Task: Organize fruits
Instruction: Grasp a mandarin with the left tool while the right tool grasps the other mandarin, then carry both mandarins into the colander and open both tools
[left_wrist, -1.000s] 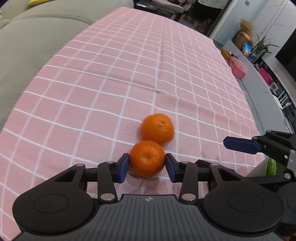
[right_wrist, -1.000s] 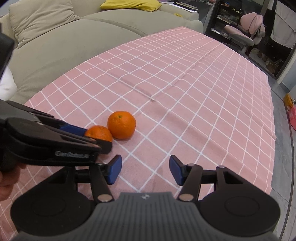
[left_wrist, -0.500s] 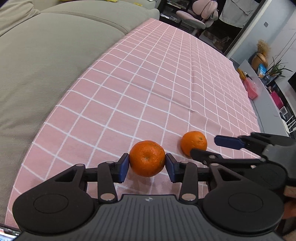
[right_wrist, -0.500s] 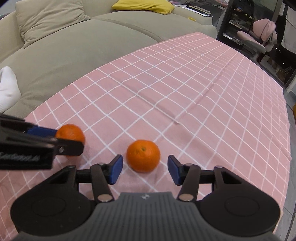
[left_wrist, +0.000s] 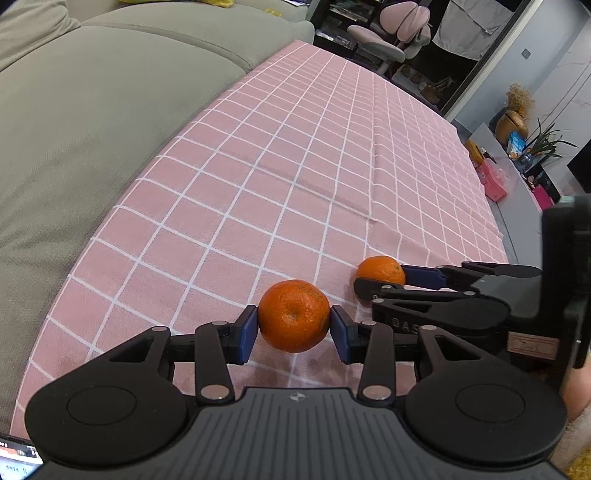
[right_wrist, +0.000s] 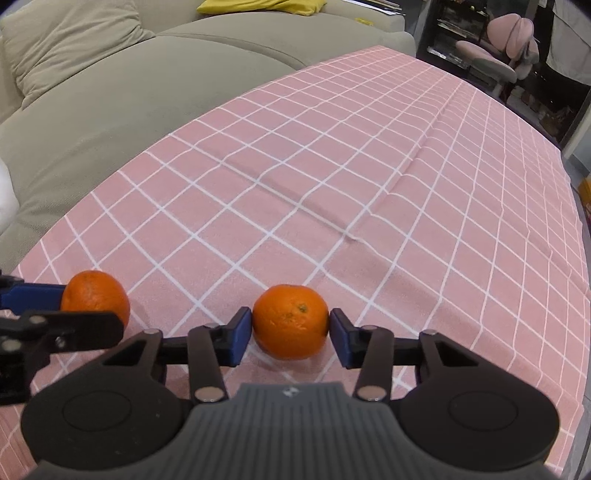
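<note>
Two oranges sit low over a pink checked tablecloth (left_wrist: 295, 166). My left gripper (left_wrist: 293, 328) is shut on one orange (left_wrist: 293, 315), held between its blue pads, seemingly just above the cloth. My right gripper (right_wrist: 291, 334) is shut on the second orange (right_wrist: 290, 321), which rests on or just above the cloth (right_wrist: 332, 184). In the left wrist view the right gripper and its orange (left_wrist: 380, 270) are to the right. In the right wrist view the left gripper's orange (right_wrist: 95, 297) is at the far left.
A grey-green sofa (left_wrist: 92, 110) runs along the table's left edge, with a yellow cushion (right_wrist: 258, 5) at the back. A pink chair (right_wrist: 495, 48) stands beyond the far end. A side counter with clutter (left_wrist: 517, 155) lies to the right.
My left gripper has carried its orange to the left, away from the second orange. My right gripper moved up to the second orange and closed on it.
</note>
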